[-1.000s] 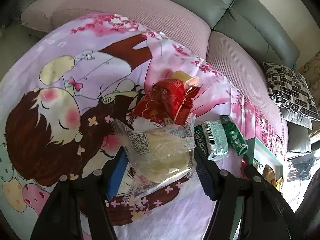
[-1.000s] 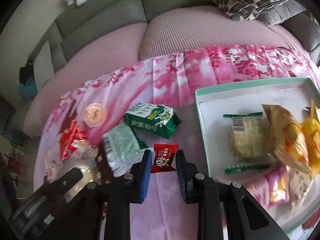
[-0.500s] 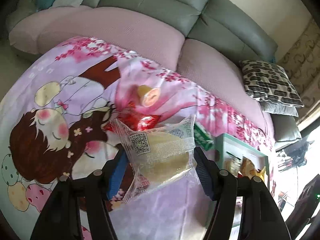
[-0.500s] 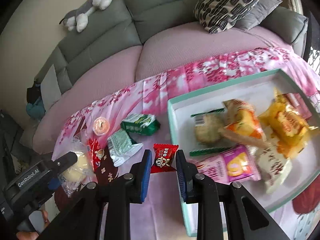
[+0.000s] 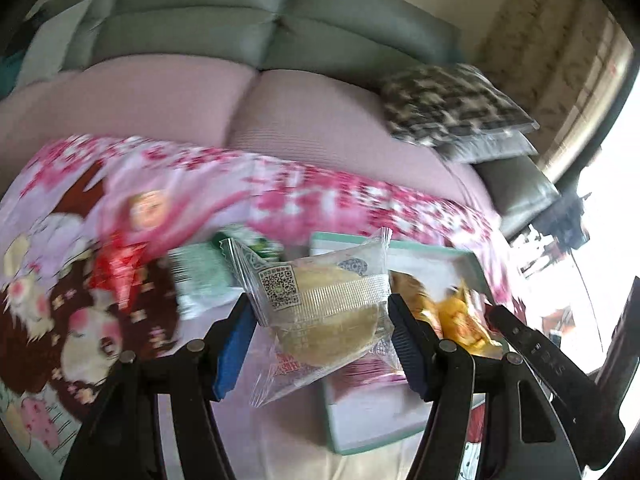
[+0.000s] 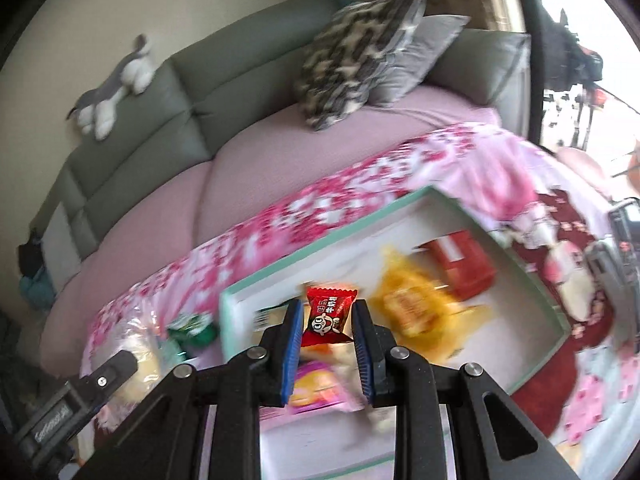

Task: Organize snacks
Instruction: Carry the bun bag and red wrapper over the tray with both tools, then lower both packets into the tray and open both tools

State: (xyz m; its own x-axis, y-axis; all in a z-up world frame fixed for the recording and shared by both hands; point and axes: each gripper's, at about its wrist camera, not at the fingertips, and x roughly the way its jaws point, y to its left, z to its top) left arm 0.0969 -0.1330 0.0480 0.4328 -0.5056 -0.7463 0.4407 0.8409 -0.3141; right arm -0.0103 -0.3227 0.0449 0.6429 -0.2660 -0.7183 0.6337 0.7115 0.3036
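My left gripper [image 5: 320,312] is shut on a clear-wrapped round pastry [image 5: 324,312], held above the cloth at the near left corner of the green-rimmed tray [image 5: 400,246]. My right gripper [image 6: 326,316] is shut on a small red candy packet [image 6: 329,314], which hangs over the tray [image 6: 320,246]. Yellow [image 6: 412,304], red [image 6: 460,262] and pink [image 6: 316,388] snack packs lie inside the tray. The left gripper's body [image 6: 76,400] shows at the lower left of the right wrist view.
On the pink cartoon cloth [image 5: 120,208] left of the tray lie a red packet [image 5: 120,268], green packets [image 5: 200,276] and a small jelly cup [image 5: 146,210]. A pink-covered grey sofa [image 6: 180,92] with patterned cushions [image 6: 356,56] and a plush toy [image 6: 116,84] runs behind.
Both grippers rose and swung right toward the tray, each keeping its snack. The candy packet now hangs over the tray instead of the cloth; the pastry has reached the tray's corner.
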